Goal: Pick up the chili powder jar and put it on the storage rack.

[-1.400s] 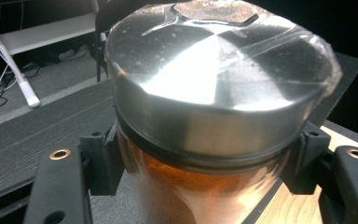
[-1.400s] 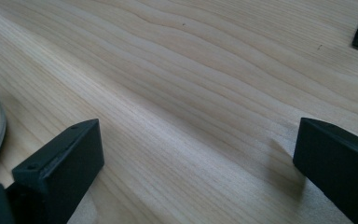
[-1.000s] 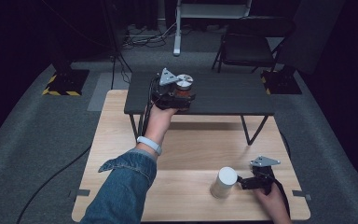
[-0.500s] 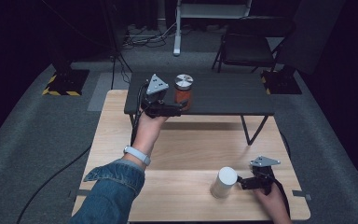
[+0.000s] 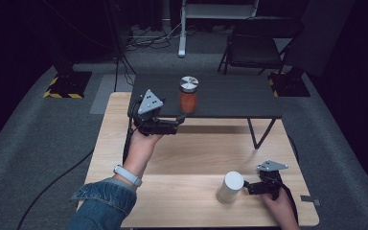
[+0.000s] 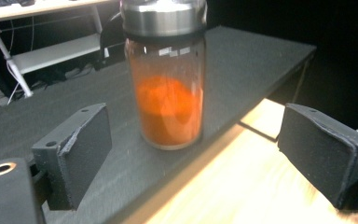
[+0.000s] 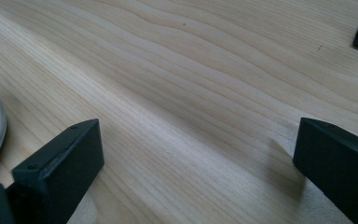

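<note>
1. The left claw [image 5: 178, 123] is released and points toward the spice jar [image 5: 188, 94]; its two black pads stand wide on both sides of the jar in the left gripper view but do not touch it. The jaws have just been opening, with nothing between them.
2. The spice jar [image 6: 167, 74] stands upright near the front edge of the dark raised shelf [image 5: 230, 96], at about 12 o'clock on the wooden surface [image 5: 191, 153]. I judge it is put there so it stays easy to reach.
3. The jar is glass with a metal lid [image 6: 163, 16], and orange powder fills about half of it.
4. The right claw [image 5: 247, 188] lies low at 5 o'clock, released over bare wood, just beside the white cylinder container [image 5: 230, 187]. What this container holds cannot be told.
</note>
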The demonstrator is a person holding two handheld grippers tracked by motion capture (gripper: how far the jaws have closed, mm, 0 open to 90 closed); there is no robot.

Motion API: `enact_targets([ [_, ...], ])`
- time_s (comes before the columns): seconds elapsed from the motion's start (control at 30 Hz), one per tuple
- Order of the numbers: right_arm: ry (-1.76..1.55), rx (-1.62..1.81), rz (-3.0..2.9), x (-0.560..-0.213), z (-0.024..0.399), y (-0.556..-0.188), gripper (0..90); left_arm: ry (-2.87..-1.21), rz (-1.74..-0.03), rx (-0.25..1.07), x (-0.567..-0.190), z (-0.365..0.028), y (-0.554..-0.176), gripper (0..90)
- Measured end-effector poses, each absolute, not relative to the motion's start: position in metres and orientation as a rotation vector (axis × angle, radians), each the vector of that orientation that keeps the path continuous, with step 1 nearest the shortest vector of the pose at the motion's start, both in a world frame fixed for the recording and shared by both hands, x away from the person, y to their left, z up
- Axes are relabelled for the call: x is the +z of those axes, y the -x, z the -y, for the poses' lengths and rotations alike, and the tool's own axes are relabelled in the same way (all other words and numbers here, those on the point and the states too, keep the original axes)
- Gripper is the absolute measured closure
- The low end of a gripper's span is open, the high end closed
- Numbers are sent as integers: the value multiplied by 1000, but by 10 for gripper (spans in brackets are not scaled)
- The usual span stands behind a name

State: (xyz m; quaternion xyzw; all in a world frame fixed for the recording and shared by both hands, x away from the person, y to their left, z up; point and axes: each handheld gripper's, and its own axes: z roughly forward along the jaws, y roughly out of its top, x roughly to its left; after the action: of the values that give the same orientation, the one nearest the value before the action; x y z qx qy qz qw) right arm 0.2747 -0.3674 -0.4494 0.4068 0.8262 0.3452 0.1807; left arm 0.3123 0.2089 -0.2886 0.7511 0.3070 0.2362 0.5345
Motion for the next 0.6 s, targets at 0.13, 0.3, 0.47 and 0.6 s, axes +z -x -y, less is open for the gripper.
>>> enact_targets([
  [0.13,-1149,975,-2334,-449,367,-275,16,-1793,-746,557,-299,-214,-307,97],
  [0.3,-1149,975,-2334,-449,367,-275,16,-1789,-779,566,-312,-220,-301,101],
  [0.47,-1149,975,-2334,-449,367,-275,16,-1791,-798,562,-322,-225,-298,101],
  [0.6,-1149,975,-2334,-449,367,-275,16,-1798,-815,562,-334,-227,-294,101],
])
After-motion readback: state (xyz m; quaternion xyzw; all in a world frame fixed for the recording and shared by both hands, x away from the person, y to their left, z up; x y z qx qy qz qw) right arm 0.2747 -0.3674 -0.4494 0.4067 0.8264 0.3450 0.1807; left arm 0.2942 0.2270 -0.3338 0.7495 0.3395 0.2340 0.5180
